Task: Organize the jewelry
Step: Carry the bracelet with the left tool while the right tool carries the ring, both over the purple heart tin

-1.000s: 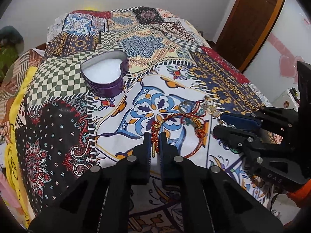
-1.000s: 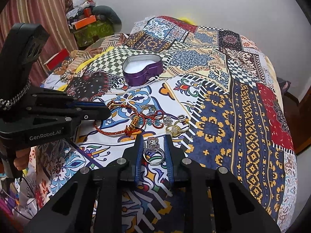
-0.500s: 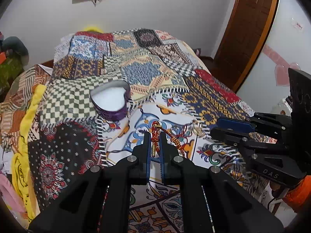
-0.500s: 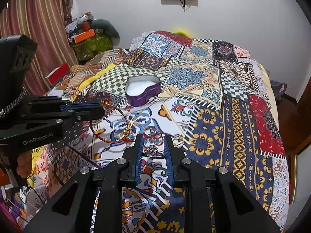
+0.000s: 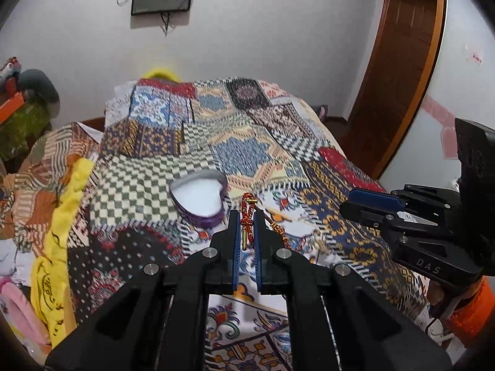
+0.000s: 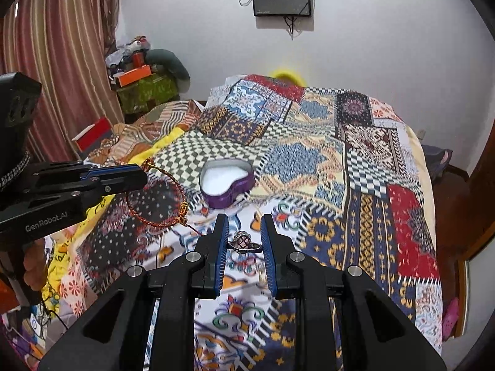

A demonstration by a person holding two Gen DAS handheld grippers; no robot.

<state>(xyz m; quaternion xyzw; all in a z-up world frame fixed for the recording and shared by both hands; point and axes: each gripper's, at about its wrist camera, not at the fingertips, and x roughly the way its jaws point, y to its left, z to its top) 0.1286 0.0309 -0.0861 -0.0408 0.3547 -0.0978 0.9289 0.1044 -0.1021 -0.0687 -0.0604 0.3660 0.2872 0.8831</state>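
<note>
The left gripper (image 5: 246,225) is closed on a red and gold braided cord bracelet (image 5: 247,213), its two blue pads almost together with the knotted, gold-capped end of the cord sticking up between their tips. In the right wrist view the rest of that bracelet (image 6: 161,198) hangs as an open loop below the left gripper (image 6: 136,176), clear of the bedspread, with its long axis running roughly down and toward the near edge of the bed and a thin red tail trailing off its lower end. The right gripper (image 6: 244,241) stands at a narrow opening and clamps a silver ring (image 6: 243,243) crosswise between its pads: the band spans from one pad to the other and the square, dark-stoned setting faces up and back toward the camera. A purple heart-shaped tin (image 6: 226,185) sits open on the patchwork bedspread (image 6: 365,216), about the middle of the bed where the checked patch meets the white floral one; its white lined inside faces up, and its point aims toward the near right of the bed in the right wrist view. Both grippers are held above the bedspread on the near side of the tin (image 5: 198,198), the left one just beside it, the right one a little farther back.
</note>
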